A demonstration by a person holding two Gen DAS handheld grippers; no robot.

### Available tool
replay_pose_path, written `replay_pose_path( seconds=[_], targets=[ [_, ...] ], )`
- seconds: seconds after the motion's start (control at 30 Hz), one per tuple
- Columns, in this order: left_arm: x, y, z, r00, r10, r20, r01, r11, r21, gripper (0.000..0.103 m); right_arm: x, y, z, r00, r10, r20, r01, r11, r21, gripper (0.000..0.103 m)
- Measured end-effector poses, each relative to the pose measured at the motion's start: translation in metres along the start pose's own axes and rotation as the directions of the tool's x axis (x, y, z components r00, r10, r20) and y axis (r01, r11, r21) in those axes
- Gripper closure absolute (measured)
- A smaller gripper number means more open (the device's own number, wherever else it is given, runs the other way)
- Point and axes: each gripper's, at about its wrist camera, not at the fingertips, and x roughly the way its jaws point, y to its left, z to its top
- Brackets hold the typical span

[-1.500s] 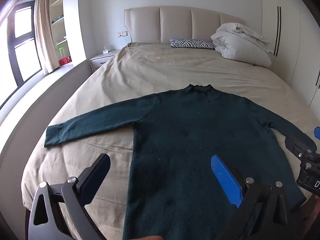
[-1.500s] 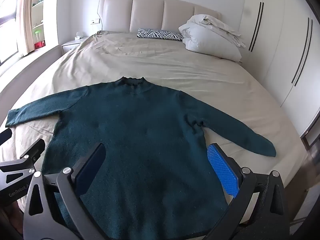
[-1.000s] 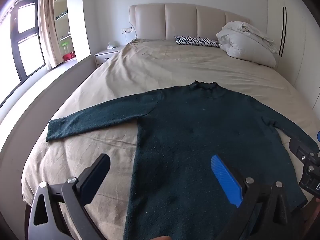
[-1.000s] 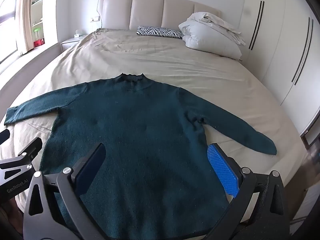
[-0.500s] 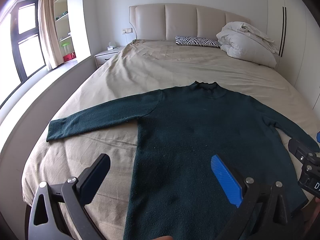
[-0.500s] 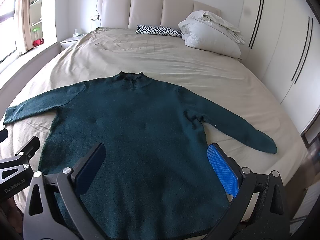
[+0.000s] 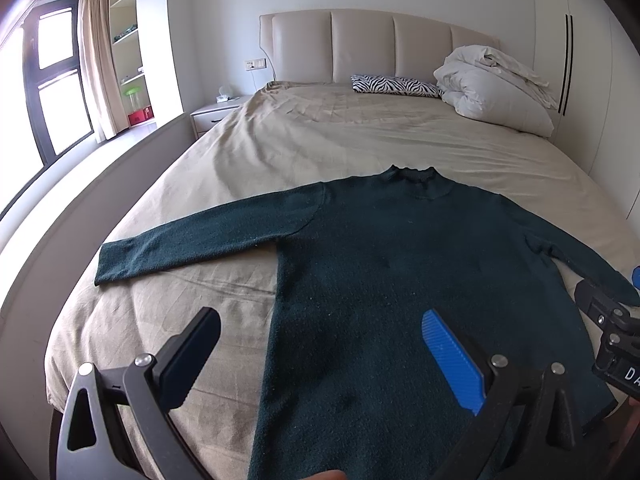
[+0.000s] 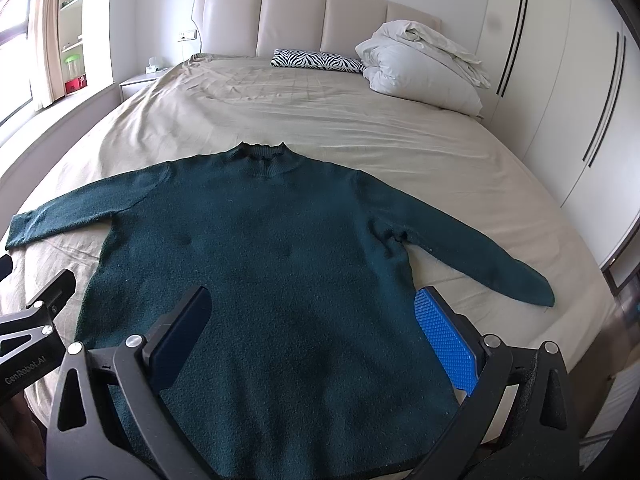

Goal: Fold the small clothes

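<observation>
- Sweater [image 8: 264, 264] lay flat mid-frame, collar pointing up-frame.
- Left gripper [image 7: 320, 356] sat nearer the left sleeve [image 7: 192, 240]; right gripper [image 8: 312, 328] likewise gaped wide, both empty.

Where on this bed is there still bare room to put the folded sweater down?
The widest bare sheet lies between the sweater collar and the zebra pillow. Narrower strips lie under each sleeve. Crowded: the duvet fills the far right corner, and the sweater covers the near end.
</observation>
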Motion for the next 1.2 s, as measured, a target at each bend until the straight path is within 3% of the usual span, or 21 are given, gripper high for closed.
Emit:
replay_pose_path(
  seconds=[1.2],
  targets=[
    [-0.0028, -0.0008, 0.0012, 1.0, -0.022, 0.0, 0.022, 1.0, -0.01, 0.0, 0.009, 0.0002, -0.0094, 1.0, -0.005, -0.015, 0.005, 1.0, 0.0, 0.0]
  ],
)
